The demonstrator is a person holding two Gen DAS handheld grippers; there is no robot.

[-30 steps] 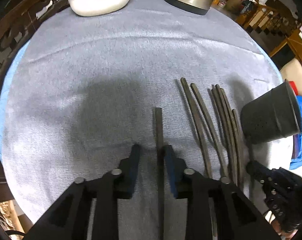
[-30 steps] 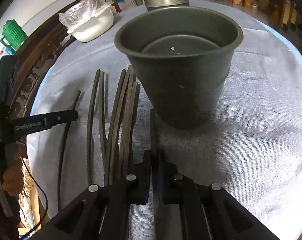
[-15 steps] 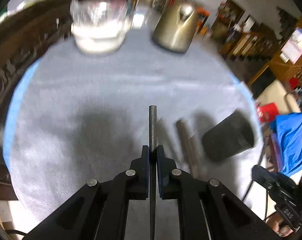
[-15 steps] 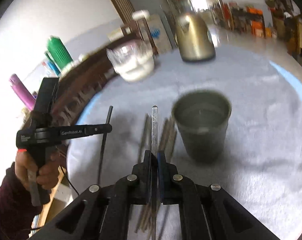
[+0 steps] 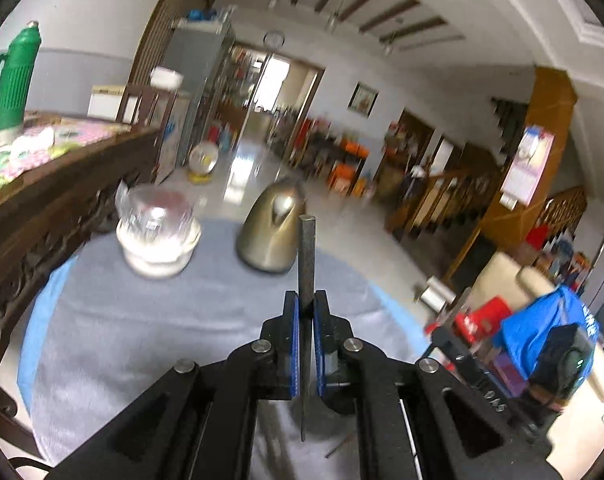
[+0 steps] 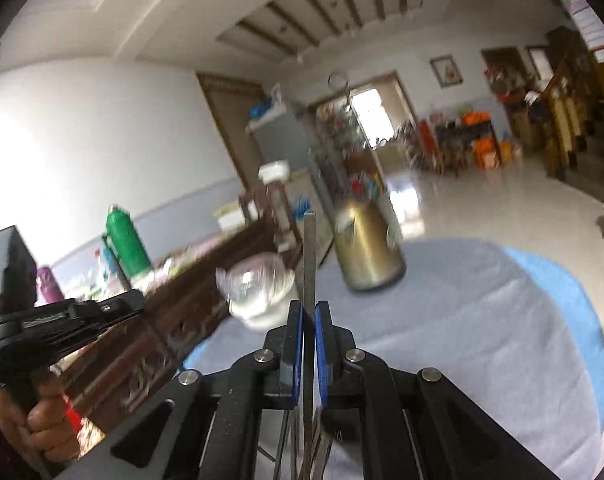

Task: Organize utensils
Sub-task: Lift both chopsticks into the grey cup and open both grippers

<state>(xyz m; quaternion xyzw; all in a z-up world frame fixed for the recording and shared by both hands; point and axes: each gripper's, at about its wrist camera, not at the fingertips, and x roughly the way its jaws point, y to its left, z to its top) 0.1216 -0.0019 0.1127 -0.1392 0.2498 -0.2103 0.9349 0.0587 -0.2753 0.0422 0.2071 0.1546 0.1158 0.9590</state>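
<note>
My left gripper (image 5: pixel 305 298) is shut on a dark chopstick (image 5: pixel 305 252), which sticks up past the pads, lifted above the grey tablecloth (image 5: pixel 150 328). My right gripper (image 6: pixel 309 306) is shut on another chopstick (image 6: pixel 309 256), also held off the cloth. Several more chopsticks (image 6: pixel 302 452) lie on the cloth below the right fingers, mostly hidden. In the right wrist view the left gripper (image 6: pixel 136 304) shows side-on at the left, held by a hand (image 6: pixel 34 420). The dark cup is not clearly visible in either view.
A white bowl under plastic wrap (image 5: pixel 158 240) and a metal kettle (image 5: pixel 272 240) stand at the far side of the round table. A carved wooden chair back (image 5: pixel 42 216) borders the left edge. A green thermos (image 6: pixel 126 246) stands on a sideboard beyond.
Both grippers rose from the cloth and tipped up, each carrying a chopstick. The left jaws shut on theirs. The cup and the row of chopsticks dropped out of view.
</note>
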